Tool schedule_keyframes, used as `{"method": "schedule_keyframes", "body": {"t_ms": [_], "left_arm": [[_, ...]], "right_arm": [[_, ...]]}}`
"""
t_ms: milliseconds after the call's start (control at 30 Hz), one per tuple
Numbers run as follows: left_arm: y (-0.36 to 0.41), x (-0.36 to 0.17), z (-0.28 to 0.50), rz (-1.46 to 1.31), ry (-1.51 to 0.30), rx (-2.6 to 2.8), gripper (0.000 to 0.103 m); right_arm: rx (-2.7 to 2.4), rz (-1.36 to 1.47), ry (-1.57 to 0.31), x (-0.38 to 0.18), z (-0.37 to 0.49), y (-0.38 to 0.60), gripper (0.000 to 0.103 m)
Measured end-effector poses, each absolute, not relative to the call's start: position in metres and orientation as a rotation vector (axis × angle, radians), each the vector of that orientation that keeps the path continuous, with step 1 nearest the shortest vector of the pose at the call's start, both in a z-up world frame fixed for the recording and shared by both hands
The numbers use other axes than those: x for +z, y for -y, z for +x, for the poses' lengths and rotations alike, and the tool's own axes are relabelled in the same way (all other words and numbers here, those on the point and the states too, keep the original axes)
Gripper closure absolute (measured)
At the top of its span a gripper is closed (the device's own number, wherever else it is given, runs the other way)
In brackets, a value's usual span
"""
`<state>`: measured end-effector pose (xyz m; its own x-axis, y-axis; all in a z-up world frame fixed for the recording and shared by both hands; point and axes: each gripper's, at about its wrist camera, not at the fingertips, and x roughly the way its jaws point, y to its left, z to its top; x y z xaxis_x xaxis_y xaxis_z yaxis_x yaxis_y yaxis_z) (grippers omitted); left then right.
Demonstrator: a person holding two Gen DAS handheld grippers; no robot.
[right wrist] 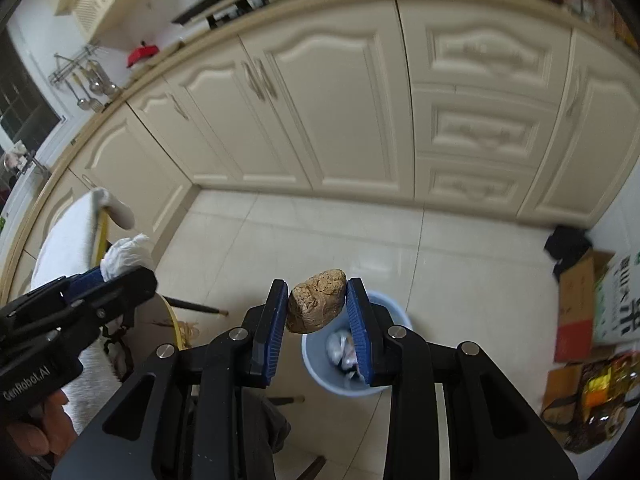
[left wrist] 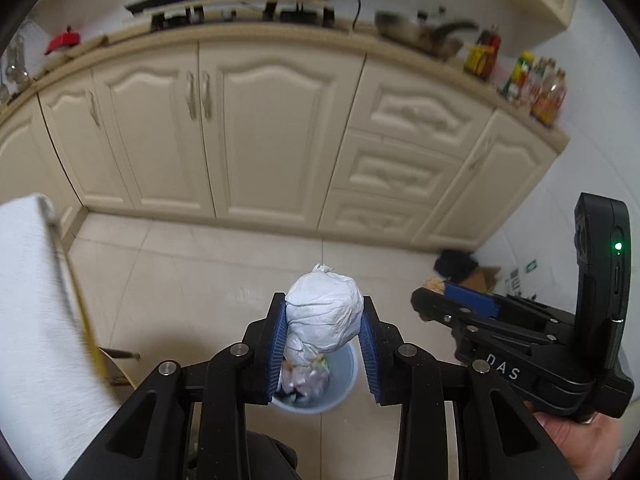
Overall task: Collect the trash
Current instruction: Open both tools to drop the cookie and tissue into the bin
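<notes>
A: Both loads look ready to drop. The left gripper (left wrist: 324, 344) has its fingers (left wrist: 278, 344) clamped on a crumpled white paper wad (left wrist: 322, 320), and the right gripper (right wrist: 318, 320) is pinching a brown crumpled lump (right wrist: 316, 306) between its blue pads.

B: Where is the bin?

A: The pale blue trash bin (left wrist: 344, 384) stands on the tiled floor (left wrist: 200, 280), in front of the cream cabinets (left wrist: 240, 132). In the left wrist view the white wad hangs right over its mouth. In the right wrist view the bin (right wrist: 316, 364) sits below and a little to the right of the brown lump.

B: So I'd judge the right hand needs to shift toward the bin before it lets go, or the lump may clip the rim and roll off across the tiles.

A: Agreed. Come lower too, so that neither piece bounces out. Release one at a time; the two grippers are close together.

B: What's in the bin?

A: It already holds crumpled white and silvery scraps, with something dark beneath. It looks partly full, with room to spare.

B: Anything else nearby?

A: Cardboard boxes (right wrist: 576, 308) along the right wall, well apart from the bin.
</notes>
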<state>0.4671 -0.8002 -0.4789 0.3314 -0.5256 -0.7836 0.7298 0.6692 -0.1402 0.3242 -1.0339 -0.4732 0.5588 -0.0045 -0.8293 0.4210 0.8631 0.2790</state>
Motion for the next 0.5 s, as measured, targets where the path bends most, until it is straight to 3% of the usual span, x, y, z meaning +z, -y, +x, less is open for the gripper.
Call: {"method": "schedule_keyframes", "body": {"t_ms": [200, 233, 267, 300, 333, 367, 400, 500], "left_arm": [[0.819, -0.503, 0.488, 0.313, -1.025, -0.827, 0.067], [0.825, -0.504, 0.498, 0.322, -1.04, -0.817, 0.063], [0.832, -0.502, 0.508, 0.335, -1.051, -0.803, 0.051], [0.83, -0.504, 0.508, 0.342, -1.06, -0.781, 0.032], [0.843, -0.5, 0.526, 0.34, -1.069, -0.773, 0.023], [0.844, -0.499, 0.53, 0.335, -1.072, -0.767, 0.011], [0.844, -0.496, 0.532, 0.333, -1.068, -0.755, 0.005], [0.877, -0.491, 0.546, 0.362, -1.048, -0.731, 0.001]], "right_arm": [[-0.239, 0.58, -1.003, -0.515, 0.334, 1.05, 0.07], [-0.237, 0.591, -1.01, -0.521, 0.336, 1.053, 0.07], [-0.234, 0.606, -1.015, -0.527, 0.337, 1.057, 0.069], [-0.233, 0.624, -1.014, -0.531, 0.337, 1.059, 0.061], [-0.241, 0.639, -1.02, -0.535, 0.337, 1.062, 0.047], [-0.252, 0.641, -1.028, -0.537, 0.337, 1.063, 0.039], [-0.26, 0.645, -1.03, -0.54, 0.337, 1.064, 0.027], [-0.273, 0.671, -1.006, -0.54, 0.331, 1.066, 0.011]]}}
